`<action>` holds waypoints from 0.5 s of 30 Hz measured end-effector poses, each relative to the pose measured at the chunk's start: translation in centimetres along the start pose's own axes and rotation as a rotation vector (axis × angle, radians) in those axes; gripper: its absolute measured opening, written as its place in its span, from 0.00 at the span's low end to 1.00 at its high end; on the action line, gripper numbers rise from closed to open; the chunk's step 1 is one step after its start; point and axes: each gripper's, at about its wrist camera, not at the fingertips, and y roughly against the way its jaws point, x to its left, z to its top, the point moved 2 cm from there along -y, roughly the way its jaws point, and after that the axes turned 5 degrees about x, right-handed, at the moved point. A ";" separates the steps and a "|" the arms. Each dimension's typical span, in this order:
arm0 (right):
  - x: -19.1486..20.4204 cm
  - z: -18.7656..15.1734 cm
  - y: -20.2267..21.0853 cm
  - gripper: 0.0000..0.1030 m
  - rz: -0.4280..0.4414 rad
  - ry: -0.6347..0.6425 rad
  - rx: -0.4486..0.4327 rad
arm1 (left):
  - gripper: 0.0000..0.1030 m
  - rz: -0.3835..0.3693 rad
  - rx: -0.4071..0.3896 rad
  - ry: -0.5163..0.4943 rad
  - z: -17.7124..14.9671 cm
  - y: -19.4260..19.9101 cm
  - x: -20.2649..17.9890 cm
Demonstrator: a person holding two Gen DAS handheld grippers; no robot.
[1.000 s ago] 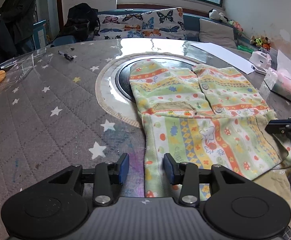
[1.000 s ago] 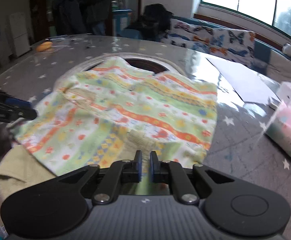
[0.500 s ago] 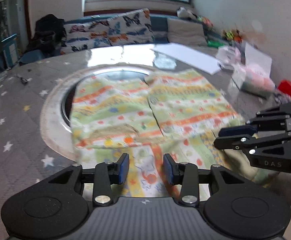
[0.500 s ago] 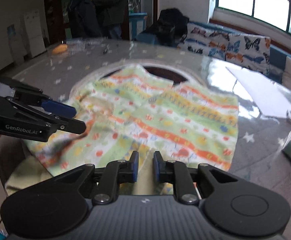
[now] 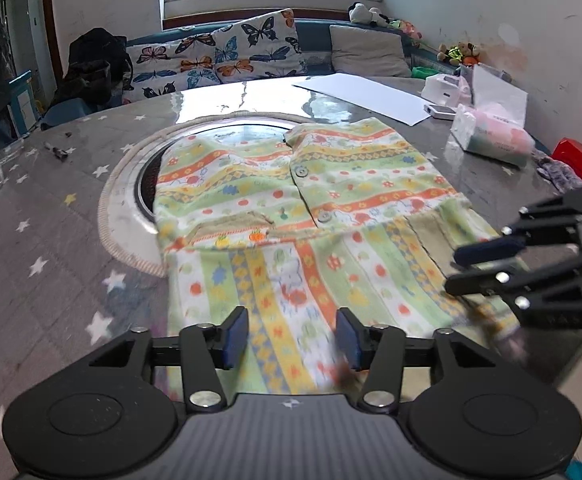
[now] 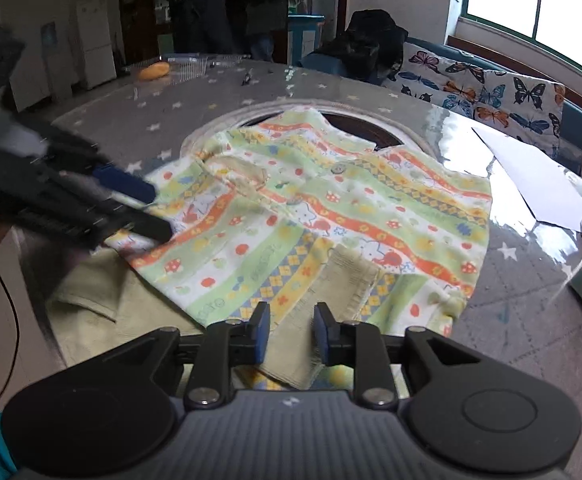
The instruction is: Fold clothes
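A child's patterned button shirt (image 5: 291, 208), green, orange and yellow stripes, lies flat on the round table, both sleeves folded across its lower part. It also shows in the right wrist view (image 6: 331, 216). My left gripper (image 5: 292, 338) is open and empty, just above the shirt's near hem. My right gripper (image 6: 288, 334) is open and empty over the folded sleeve with its beige cuff (image 6: 343, 280). The right gripper shows at the right of the left wrist view (image 5: 471, 268); the left one shows blurred at the left of the right wrist view (image 6: 147, 212).
The grey star-patterned table cover (image 5: 51, 220) has a round glass centre (image 5: 243, 136). A white sheet (image 5: 363, 96), tissue packs (image 5: 491, 136), a white box (image 5: 443, 92) and a red box (image 5: 579, 160) lie at the right. People (image 6: 227, 4) stand beyond the table.
My right gripper has opened from shut, letting go of the sleeve. Both grippers have drawn back toward the near hem. The left gripper stayed open and swung right.
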 end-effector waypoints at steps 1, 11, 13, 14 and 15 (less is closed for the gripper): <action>0.1 -0.2 0.0 0.26 0.005 0.004 0.006 | 0.56 -0.004 0.003 0.005 -0.5 0.7 -0.2; 1.0 -1.2 2.4 0.31 -0.018 0.073 -0.004 | 0.57 -0.042 0.092 0.069 -4.7 3.3 -2.1; 1.1 -1.7 3.0 0.32 -0.035 0.091 0.002 | 0.56 -0.075 0.105 0.081 -4.9 3.2 -2.7; 1.1 -1.9 3.2 0.32 -0.040 0.101 0.006 | 0.54 -0.090 0.113 0.084 -5.0 3.1 -3.0; 1.3 -2.2 3.4 0.33 -0.044 0.111 0.009 | 0.51 -0.101 0.118 0.086 -5.0 3.1 -3.1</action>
